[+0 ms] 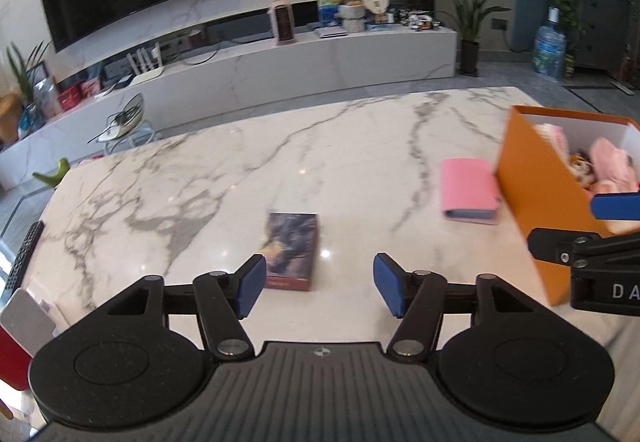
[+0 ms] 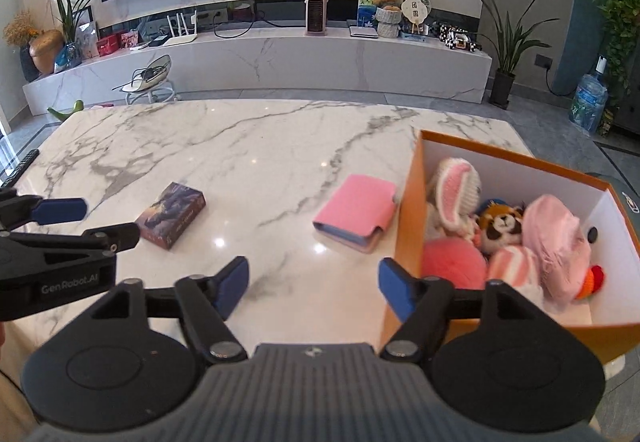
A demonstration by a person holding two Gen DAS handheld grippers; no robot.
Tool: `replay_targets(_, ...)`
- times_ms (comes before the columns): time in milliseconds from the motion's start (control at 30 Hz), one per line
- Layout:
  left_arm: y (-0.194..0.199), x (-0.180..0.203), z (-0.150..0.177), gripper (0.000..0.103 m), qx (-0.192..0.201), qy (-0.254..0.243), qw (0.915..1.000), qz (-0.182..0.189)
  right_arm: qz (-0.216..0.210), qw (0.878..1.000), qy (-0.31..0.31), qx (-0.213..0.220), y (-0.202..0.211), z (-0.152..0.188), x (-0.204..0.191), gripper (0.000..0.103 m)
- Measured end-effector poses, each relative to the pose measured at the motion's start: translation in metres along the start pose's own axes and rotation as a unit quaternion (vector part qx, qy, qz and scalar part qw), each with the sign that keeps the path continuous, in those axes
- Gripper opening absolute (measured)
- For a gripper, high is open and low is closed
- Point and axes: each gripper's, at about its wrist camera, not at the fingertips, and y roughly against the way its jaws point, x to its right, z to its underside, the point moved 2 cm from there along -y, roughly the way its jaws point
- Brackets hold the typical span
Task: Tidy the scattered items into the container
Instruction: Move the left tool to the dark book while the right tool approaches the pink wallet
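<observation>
Both tongs released on my end. Left gripper [image 1: 319, 284] has its blue pads spread with nothing between them; it hangs over the marble table [image 1: 240, 162], and the card box [image 1: 291, 250] lies just past its left pad. Right gripper [image 2: 314, 288] is the same, spread and empty, with its right pad in front of the near left corner of the orange box [image 2: 408, 210].

Card box: small, flat, dark blue-purple artwork with a yellow patch and a red-brown edge, lying face up on the table, well apart from the orange box.

Pink wallet [image 2: 356, 212]: flat, plain pink cover, bluish-grey edge, flap on its right side. It lies on the table just beside the orange box's left wall; can't tell if it touches.

Orange box: open top, white inside, holding plush toys [image 2: 504, 230], pink knits, a brown-and-white animal.
</observation>
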Motion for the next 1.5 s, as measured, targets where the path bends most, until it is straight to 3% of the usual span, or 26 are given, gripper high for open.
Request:
replay_targets(433, -0.078, -0.024, -0.006, 0.078, -0.032, -0.016, 0.9989, -0.031, 0.043, 0.997, -0.059, -0.026, -0.091, -0.028, -0.007, 0.088)
replay_targets(567, -0.104, -0.023, -0.005, 0.078, -0.04, -0.031, 0.998, -0.037, 0.089, 0.995, -0.042, -0.028, -0.12, -0.031, -0.012, 0.095)
replay_targets(767, -0.131, -0.022, -0.004, 0.078, -0.036, -0.035, 0.9981, -0.035, 0.142, 0.99, -0.018, 0.001, -0.147, -0.04, -0.016, 0.094)
replay_targets(833, -0.136, -0.021, -0.002, 0.079, -0.034, -0.037, 0.998, -0.038, 0.151, 0.989, -0.011, -0.002, -0.157, -0.041, -0.02, 0.094)
replay_targets(900, -0.137, -0.022, -0.002, 0.079, -0.027, -0.035, 0.9984, -0.034, 0.189, 0.982, -0.003, -0.01, -0.168, -0.037, -0.024, 0.094)
replay_targets(1000, -0.139, -0.023, -0.001, 0.079, -0.026, -0.027, 0.9988, -0.03, 0.203, 0.978, -0.03, -0.028, -0.18, -0.03, -0.019, 0.094)
replay_targets(1100, -0.142, -0.022, -0.001, 0.079, -0.028, -0.023, 0.9989, -0.028, 0.221, 0.973, -0.062, -0.018, -0.184, -0.025, -0.015, 0.094)
replay_targets(1300, -0.148, -0.018, 0.0, 0.079, -0.03, -0.021, 0.9992, -0.015, 0.222, 0.968, -0.113, -0.019, -0.196, -0.023, -0.01, 0.094)
replay_targets(1500, -0.158, -0.021, 0.003, 0.08, -0.048, -0.006, 0.9987, -0.013, 0.211, 0.971, -0.111, -0.022, -0.206, -0.019, -0.01, 0.095)
